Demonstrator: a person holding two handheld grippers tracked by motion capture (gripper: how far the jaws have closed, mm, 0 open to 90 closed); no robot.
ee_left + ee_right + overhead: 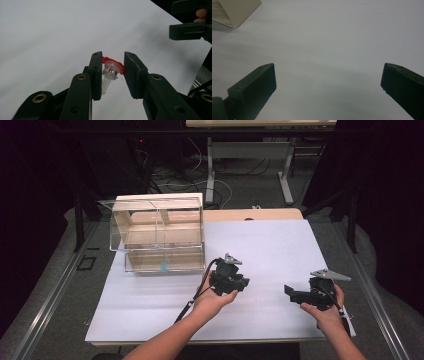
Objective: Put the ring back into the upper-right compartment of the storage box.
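White sheet covers the tabletop (280,245), bare across the centre and right of the high view, its near edge running under my forearms. Clear acrylic box (160,232) with a middle divider sits at upper left near the far edge; a small blue item (163,266) shows at its front wall, too small to identify. Left tool (113,72) pinches a small clear plastic piece with a red rim (111,70), its stem pointing down. Right tool (328,82) is spread wide above bare sheet, the box corner at its frame's upper left.
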